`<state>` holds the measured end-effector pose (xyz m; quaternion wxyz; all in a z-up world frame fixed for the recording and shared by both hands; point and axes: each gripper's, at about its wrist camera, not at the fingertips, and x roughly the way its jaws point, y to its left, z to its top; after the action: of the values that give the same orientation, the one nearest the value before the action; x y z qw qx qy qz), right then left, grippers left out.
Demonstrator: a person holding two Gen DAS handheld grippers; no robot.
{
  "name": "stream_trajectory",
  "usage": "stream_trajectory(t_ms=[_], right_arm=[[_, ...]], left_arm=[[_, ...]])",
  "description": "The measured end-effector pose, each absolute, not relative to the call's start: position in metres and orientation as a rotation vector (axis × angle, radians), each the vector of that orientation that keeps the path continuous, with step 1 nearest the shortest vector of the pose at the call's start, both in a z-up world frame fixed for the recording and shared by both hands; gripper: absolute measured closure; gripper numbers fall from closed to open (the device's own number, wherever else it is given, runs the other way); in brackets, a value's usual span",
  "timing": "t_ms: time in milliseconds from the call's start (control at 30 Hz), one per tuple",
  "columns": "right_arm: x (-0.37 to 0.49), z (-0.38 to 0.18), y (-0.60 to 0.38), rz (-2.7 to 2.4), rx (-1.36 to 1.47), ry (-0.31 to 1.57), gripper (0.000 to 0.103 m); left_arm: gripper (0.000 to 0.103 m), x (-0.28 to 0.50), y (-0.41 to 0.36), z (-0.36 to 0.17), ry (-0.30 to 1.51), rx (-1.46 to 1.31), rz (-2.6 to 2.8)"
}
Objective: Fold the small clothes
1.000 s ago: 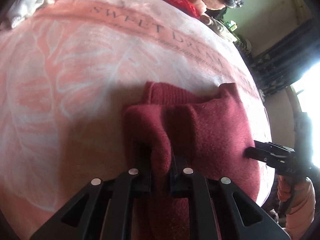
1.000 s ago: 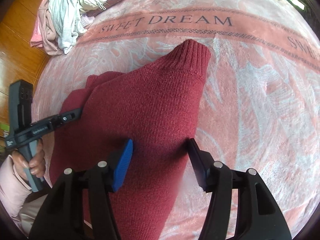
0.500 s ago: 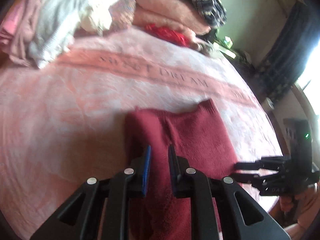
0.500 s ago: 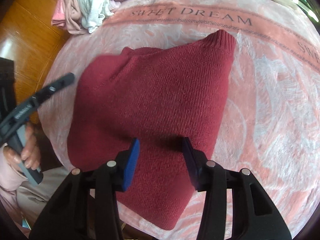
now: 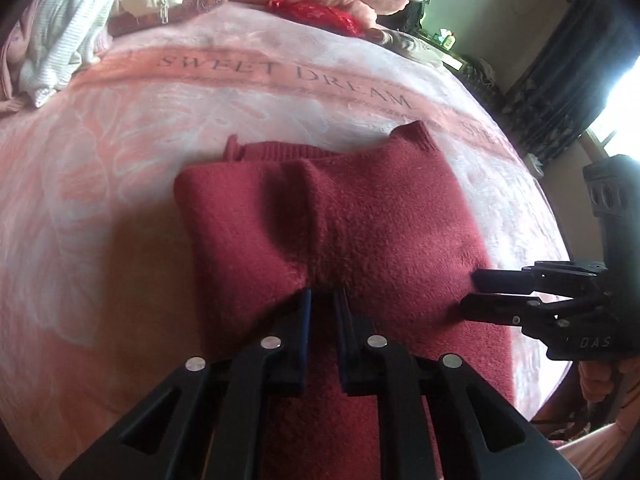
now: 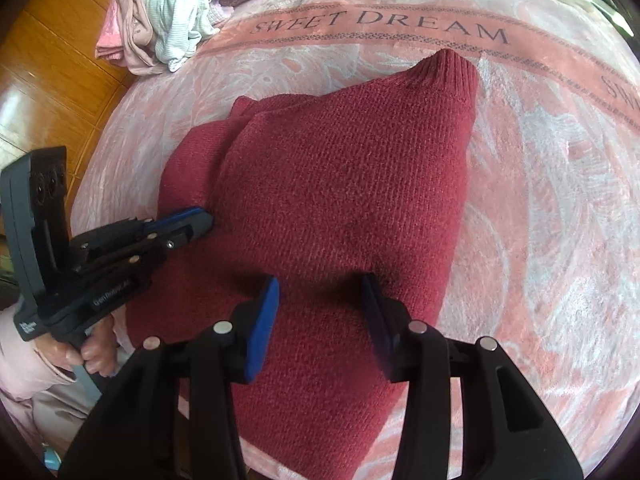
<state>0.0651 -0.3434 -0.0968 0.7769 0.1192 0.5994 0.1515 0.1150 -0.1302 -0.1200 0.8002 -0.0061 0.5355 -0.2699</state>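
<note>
On the bed (image 6: 540,208), your left claw (image 5: 322,304) pinches the half-folded maroon sweater (image 6: 340,184); your right claw (image 6: 320,312) gapes above it; smoothing remains.

The left black two-finger claw (image 5: 322,306) was nearly closed, pinching a fold of dark red knitted sweater (image 5: 360,220); the right black, blue-padded claw (image 6: 322,312) was spread wide

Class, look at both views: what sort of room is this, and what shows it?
Probably a bedroom: a "SWEET DREAM" blanket covers a bed, clothes pile at its edge, curtains beside a window.
</note>
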Motion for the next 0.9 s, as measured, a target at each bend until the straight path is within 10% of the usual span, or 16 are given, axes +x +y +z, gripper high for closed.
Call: stream_trajectory(t_ms=[167, 233, 300, 900], right_arm=[[0.061, -0.085, -0.346, 0.323, 0.29, 1.268, 0.046], [0.054, -0.07, -0.349, 0.3, 0.314, 1.256, 0.03], [0.043, -0.05, -0.35, 0.244, 0.255, 1.21, 0.027], [-0.088, -0.01, -0.339, 0.08, 0.282, 1.119, 0.016]], left_arm=[[0.091, 0.117, -0.13, -0.113, 1.166, -0.022, -0.566], [0.075, 0.111, -0.125, -0.098, 1.175, -0.048, -0.533], [0.029, 0.101, -0.12, -0.08, 1.149, -0.046, -0.473], [0.016, -0.014, -0.069, -0.027, 1.114, 0.049, -0.307]])
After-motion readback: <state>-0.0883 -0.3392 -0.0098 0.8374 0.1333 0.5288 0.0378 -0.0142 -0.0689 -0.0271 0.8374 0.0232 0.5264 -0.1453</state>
